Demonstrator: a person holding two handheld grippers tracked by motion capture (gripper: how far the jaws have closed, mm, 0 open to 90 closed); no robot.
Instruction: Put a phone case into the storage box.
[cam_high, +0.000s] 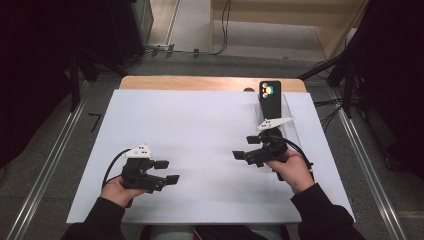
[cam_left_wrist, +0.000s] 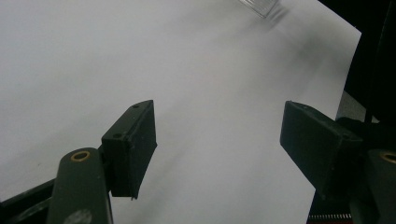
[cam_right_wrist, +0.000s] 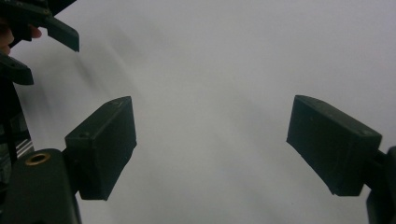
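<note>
High view has the phone (cam_high: 270, 96) standing upright in a clear stand (cam_high: 289, 117) at the far right of the counter (cam_high: 200, 130), just beyond the right gripper (cam_high: 245, 148), whose fingers stand apart and empty, pointing away from it toward the left gripper (cam_high: 167, 171). To take it well, I judge the right hand should turn toward the phone and close on its side edges; the left fingers, also apart on nothing, are well away.
</note>
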